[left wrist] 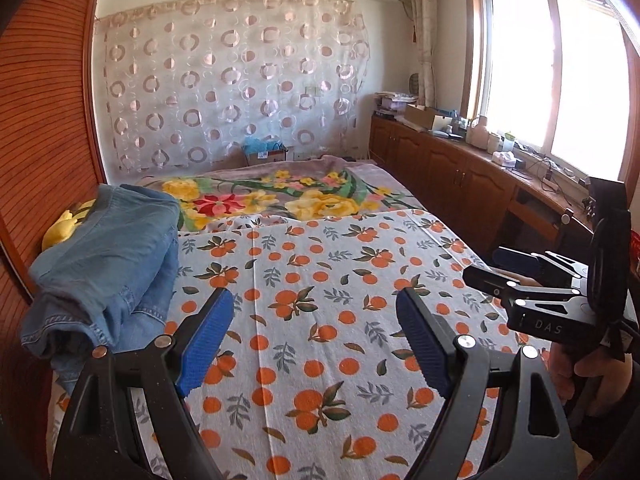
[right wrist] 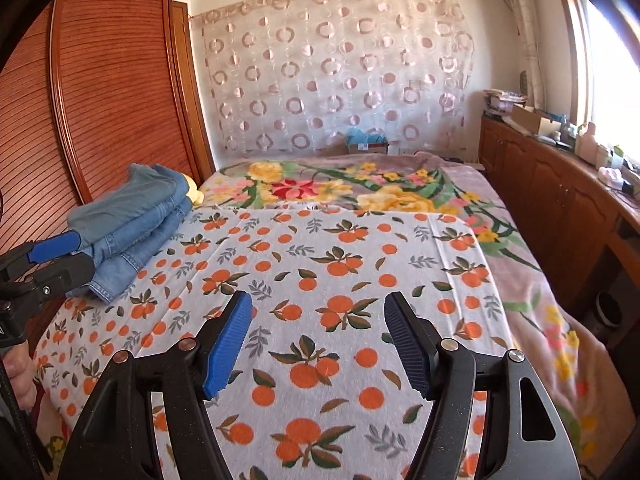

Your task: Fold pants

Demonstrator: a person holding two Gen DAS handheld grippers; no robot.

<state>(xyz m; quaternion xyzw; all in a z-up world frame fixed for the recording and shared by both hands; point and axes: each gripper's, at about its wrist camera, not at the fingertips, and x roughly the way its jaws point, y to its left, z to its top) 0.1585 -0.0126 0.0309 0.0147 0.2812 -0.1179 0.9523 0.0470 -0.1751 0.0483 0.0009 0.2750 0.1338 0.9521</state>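
Note:
The blue denim pants (left wrist: 108, 256) lie folded in a stack at the left edge of the bed, beside the wooden headboard; they also show in the right wrist view (right wrist: 132, 220). My left gripper (left wrist: 316, 312) is open and empty, held above the orange-print sheet (left wrist: 320, 280) to the right of the pants. My right gripper (right wrist: 318, 316) is open and empty over the middle of the sheet (right wrist: 340, 280). The right gripper shows at the right in the left wrist view (left wrist: 516, 268). The left gripper shows at the left in the right wrist view (right wrist: 60, 256), close to the pants.
A floral blanket (left wrist: 280, 192) covers the far part of the bed. A ribbed wooden headboard (left wrist: 44, 120) runs along the left. Wooden cabinets (left wrist: 440, 164) with clutter stand on the right under a bright window (left wrist: 548, 68). A yellow item (left wrist: 60, 228) lies behind the pants.

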